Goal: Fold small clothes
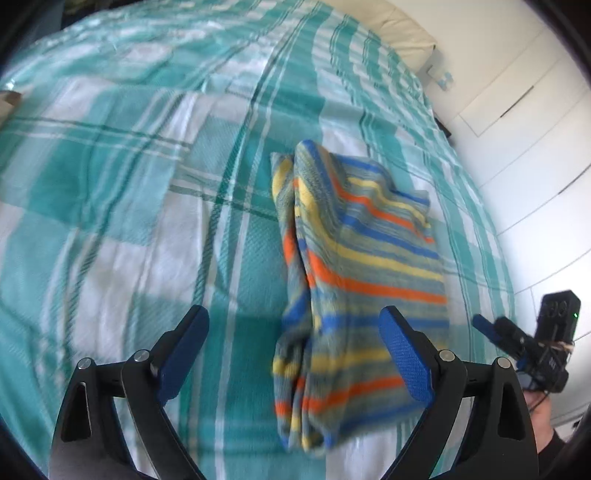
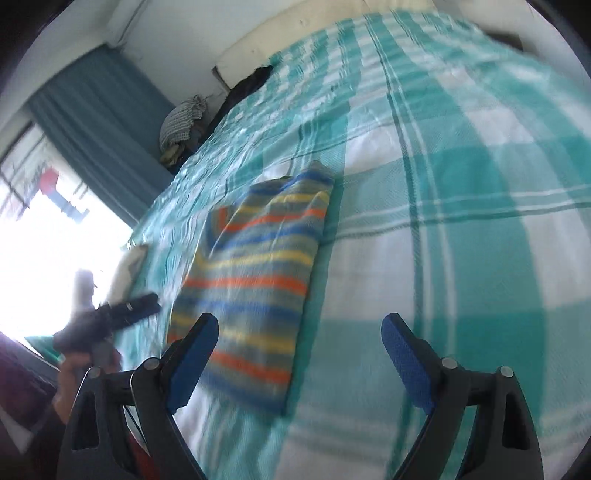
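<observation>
A small striped garment in blue, yellow, orange and grey lies folded on the teal-and-white checked bedspread. My left gripper is open and empty, hovering above the garment's near end. In the right wrist view the same garment lies left of centre on the bedspread. My right gripper is open and empty, above the garment's near right edge. The other gripper shows at the side of each view, the right one and the left one.
White cupboard doors stand beyond the bed's right edge. A cream headboard is at the far end. A teal curtain and bright window are on the left side, with a pile of clothes by the bed.
</observation>
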Available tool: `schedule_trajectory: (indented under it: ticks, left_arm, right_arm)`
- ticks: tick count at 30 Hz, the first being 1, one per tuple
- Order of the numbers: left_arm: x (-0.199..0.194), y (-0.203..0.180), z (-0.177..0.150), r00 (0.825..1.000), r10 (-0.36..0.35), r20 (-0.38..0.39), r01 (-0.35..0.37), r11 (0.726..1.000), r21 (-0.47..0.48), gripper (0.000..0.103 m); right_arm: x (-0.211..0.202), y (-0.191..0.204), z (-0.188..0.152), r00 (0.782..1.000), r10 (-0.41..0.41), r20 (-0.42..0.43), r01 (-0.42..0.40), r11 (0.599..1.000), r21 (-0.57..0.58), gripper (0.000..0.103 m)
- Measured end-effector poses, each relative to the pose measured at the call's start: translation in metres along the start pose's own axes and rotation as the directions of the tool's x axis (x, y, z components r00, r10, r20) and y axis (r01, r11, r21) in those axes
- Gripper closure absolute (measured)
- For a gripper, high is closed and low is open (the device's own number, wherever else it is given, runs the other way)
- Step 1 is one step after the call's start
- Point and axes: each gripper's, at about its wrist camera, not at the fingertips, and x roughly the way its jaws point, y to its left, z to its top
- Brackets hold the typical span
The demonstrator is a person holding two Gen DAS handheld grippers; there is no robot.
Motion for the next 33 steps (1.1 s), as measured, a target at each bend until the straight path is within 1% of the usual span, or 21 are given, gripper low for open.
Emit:
schedule_trajectory:
  ticks: [3, 5, 6, 7, 8, 9, 10, 11, 13, 16, 18, 20, 23, 25, 26, 27, 28, 29, 30, 31, 33]
  left_arm:
    - [0.027, -0.001, 0.013, 1.000, -0.004, -0.028, 0.004, 1.000, 0.001, 0.007]
    - [0.034, -0.005, 0.017, 1.000, -0.001, -0.030, 0.001, 1.000, 0.009, 0.007]
    - [0.037, -0.007, 0.017, 1.000, 0.001, -0.030, -0.001, 1.000, 0.010, 0.018]
    - [0.040, -0.011, 0.016, 0.999, 0.020, -0.029, -0.019, 1.000, 0.022, 0.037]
    - [0.044, -0.015, 0.016, 0.999, 0.019, -0.045, -0.017, 0.999, 0.040, 0.086]
    - [0.047, -0.019, 0.015, 0.998, 0.013, -0.060, -0.010, 0.999, 0.037, 0.087]
    - [0.042, -0.027, 0.014, 0.998, 0.051, -0.029, -0.049, 0.998, 0.050, 0.088]
    - [0.036, -0.032, 0.013, 0.998, 0.069, -0.009, -0.068, 0.996, 0.066, 0.089]
    - [0.014, -0.048, 0.012, 0.995, 0.087, 0.055, -0.092, 0.991, 0.099, 0.089]
    - [-0.026, -0.072, 0.013, 0.986, 0.072, 0.149, -0.093, 0.985, 0.143, 0.089]
    - [-0.057, -0.089, 0.017, 0.976, 0.043, 0.213, -0.083, 0.980, 0.180, 0.089]
    - [-0.082, -0.106, 0.023, 0.963, 0.015, 0.270, -0.075, 0.974, 0.213, 0.089]
    - [-0.092, -0.124, 0.035, 0.952, -0.005, 0.305, -0.067, 0.972, 0.226, 0.085]
    - [-0.071, -0.123, 0.039, 0.959, 0.057, 0.279, -0.118, 0.971, 0.209, 0.060]
    - [-0.056, -0.117, 0.036, 0.953, 0.133, 0.272, -0.190, 0.962, 0.196, 0.028]
    - [-0.037, -0.108, 0.026, 0.920, 0.273, 0.283, -0.328, 0.930, 0.169, 0.017]
    - [-0.026, -0.099, 0.014, 0.885, 0.367, 0.286, -0.422, 0.893, 0.159, 0.019]
    - [-0.018, -0.092, -0.004, 0.857, 0.432, 0.280, -0.487, 0.857, 0.169, 0.022]
    - [-0.016, -0.087, -0.018, 0.851, 0.445, 0.278, -0.502, 0.845, 0.183, 0.022]
    - [-0.020, -0.083, -0.038, 0.849, 0.446, 0.285, -0.507, 0.839, 0.198, 0.022]
    - [-0.036, -0.082, -0.076, 0.832, 0.456, 0.317, -0.531, 0.820, 0.215, 0.012]
  right_arm:
    - [0.050, -0.016, 0.022, 0.984, 0.156, -0.082, -0.145, 0.981, 0.130, 0.023]
    - [0.079, -0.018, 0.026, 0.974, 0.182, -0.135, -0.158, 0.973, 0.171, 0.033]
    - [0.088, -0.015, 0.028, 0.980, 0.153, -0.129, -0.132, 0.979, 0.156, 0.038]
    - [0.095, -0.007, 0.030, 0.985, 0.117, -0.125, -0.100, 0.986, 0.136, 0.058]
    - [0.103, 0.000, 0.031, 0.984, 0.103, -0.147, -0.085, 0.989, 0.124, 0.076]
    - [0.109, 0.011, 0.032, 0.985, 0.050, -0.166, -0.036, 0.996, 0.085, 0.076]
    - [0.109, 0.028, 0.033, 0.987, -0.034, -0.159, 0.034, 0.999, -0.002, 0.080]
    - [0.106, 0.049, 0.032, 0.983, -0.125, -0.138, 0.108, 0.986, -0.124, 0.083]
    - [0.092, 0.086, 0.026, 0.970, -0.237, -0.054, 0.210, 0.928, -0.308, 0.085]
    - [0.054, 0.129, 0.021, 0.966, -0.238, 0.098, 0.256, 0.849, -0.462, 0.086]
    - [0.026, 0.147, 0.024, 0.963, -0.203, 0.175, 0.264, 0.830, -0.492, 0.086]
    - [0.003, 0.157, 0.032, 0.958, -0.172, 0.229, 0.266, 0.831, -0.488, 0.085]
    - [-0.024, 0.156, 0.054, 0.956, -0.129, 0.262, 0.238, 0.865, -0.442, 0.085]
    - [-0.026, 0.141, 0.074, 0.966, -0.109, 0.236, 0.198, 0.895, -0.399, 0.082]
    - [-0.019, 0.132, 0.084, 0.976, -0.111, 0.186, 0.175, 0.909, -0.377, 0.074]
    - [-0.010, 0.115, 0.090, 0.981, -0.148, 0.123, 0.183, 0.918, -0.353, 0.064]
    - [-0.001, 0.101, 0.089, 0.968, -0.227, 0.106, 0.250, 0.903, -0.351, 0.039]
    - [0.003, 0.087, 0.084, 0.942, -0.317, 0.112, 0.336, 0.867, -0.368, 0.025]
    - [0.008, 0.070, 0.074, 0.898, -0.428, 0.103, 0.432, 0.814, -0.389, 0.025]
    - [0.006, 0.057, 0.062, 0.868, -0.490, 0.085, 0.480, 0.781, -0.400, 0.025]
    - [-0.014, 0.036, 0.032, 0.860, -0.501, 0.094, 0.496, 0.779, -0.383, 0.024]
